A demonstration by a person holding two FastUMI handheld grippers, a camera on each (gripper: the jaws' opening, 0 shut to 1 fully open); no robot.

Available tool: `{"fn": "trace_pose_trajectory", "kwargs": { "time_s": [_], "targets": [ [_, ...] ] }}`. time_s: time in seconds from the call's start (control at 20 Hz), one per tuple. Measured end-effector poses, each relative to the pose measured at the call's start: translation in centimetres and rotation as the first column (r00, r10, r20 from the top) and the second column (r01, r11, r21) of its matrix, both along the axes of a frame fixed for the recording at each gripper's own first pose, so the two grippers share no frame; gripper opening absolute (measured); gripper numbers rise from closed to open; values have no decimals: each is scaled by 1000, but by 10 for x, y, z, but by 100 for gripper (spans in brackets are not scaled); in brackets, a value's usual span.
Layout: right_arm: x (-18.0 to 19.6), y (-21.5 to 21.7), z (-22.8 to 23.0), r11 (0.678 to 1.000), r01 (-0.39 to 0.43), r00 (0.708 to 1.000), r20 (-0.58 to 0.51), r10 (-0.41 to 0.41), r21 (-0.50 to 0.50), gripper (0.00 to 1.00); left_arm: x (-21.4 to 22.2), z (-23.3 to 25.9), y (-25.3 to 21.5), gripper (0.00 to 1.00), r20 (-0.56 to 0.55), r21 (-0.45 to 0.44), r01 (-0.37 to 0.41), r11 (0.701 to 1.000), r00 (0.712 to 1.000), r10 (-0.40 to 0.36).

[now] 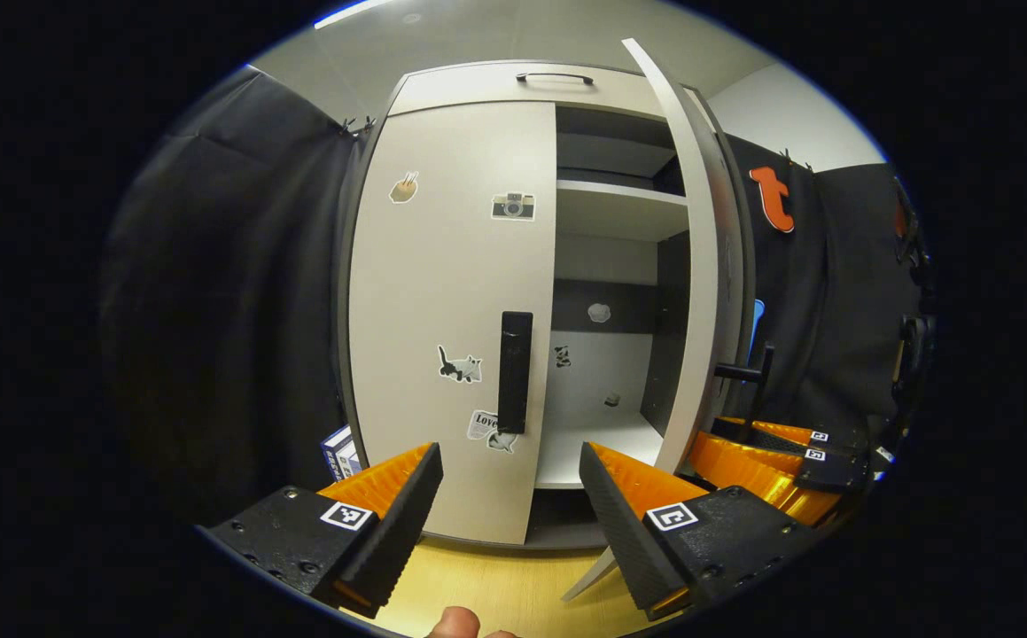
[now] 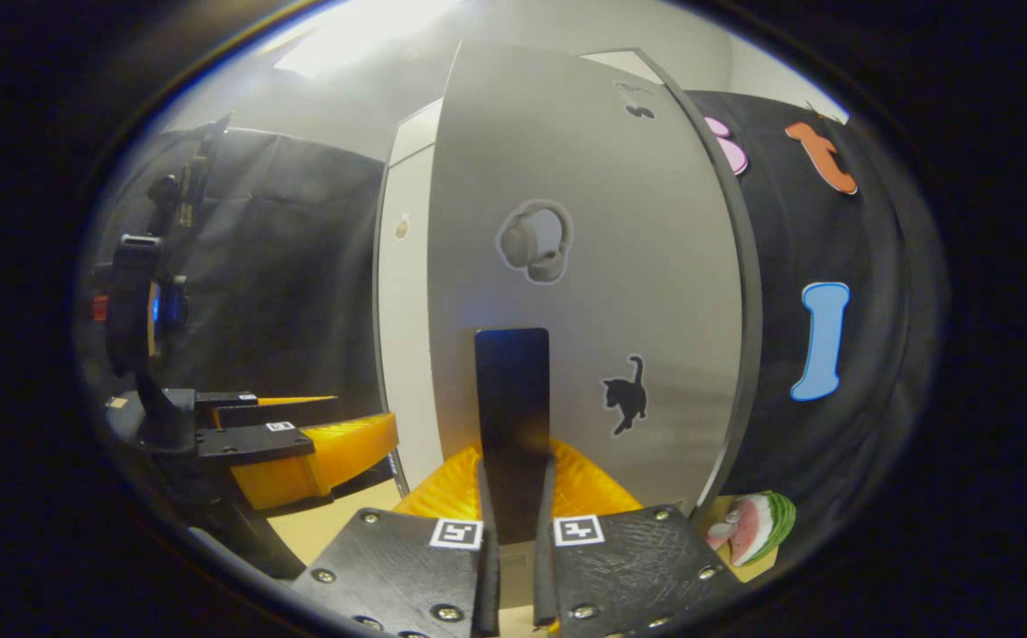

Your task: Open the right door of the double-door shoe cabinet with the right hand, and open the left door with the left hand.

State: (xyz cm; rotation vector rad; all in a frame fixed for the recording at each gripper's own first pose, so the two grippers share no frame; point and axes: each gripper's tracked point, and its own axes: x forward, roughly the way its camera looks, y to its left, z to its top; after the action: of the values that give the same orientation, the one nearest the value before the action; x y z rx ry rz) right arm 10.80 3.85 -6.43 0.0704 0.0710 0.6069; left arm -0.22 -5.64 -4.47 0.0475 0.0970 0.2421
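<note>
Now, right tool [image 2: 513, 532]: clamped narrow on the right door's handle [image 2: 513, 416], both fingers pressing it so the pull swings the panel.
Right door [image 1: 699, 266]: already swung out, edge-on just right of the left tool.
Left tool [image 1: 510, 496]: spread wide, empty, lined up for its grab.
Left door [image 1: 451, 301]: closed, its handle [image 1: 514, 372] straight ahead between the fingers.

hidden: right door handle [image 2: 513, 425] lower end tucked between the right tool [image 2: 513, 532] fingers | cut off: watermelon thing [image 2: 757, 525] at floor edge | tiny: blob on cabinet shelf [image 1: 612, 400], can't tell what
</note>
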Motion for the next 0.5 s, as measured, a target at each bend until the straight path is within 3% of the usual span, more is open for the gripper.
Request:
{"fn": "trace_pose_trajectory", "kwargs": {
  "time_s": [0.5],
  "targets": [
    [-4, -9, 0, 999, -40, 999, 6, 40, 29, 15, 0, -4, 0, 97, -6, -8, -6, 1000, 1000, 6]
  ]
}}
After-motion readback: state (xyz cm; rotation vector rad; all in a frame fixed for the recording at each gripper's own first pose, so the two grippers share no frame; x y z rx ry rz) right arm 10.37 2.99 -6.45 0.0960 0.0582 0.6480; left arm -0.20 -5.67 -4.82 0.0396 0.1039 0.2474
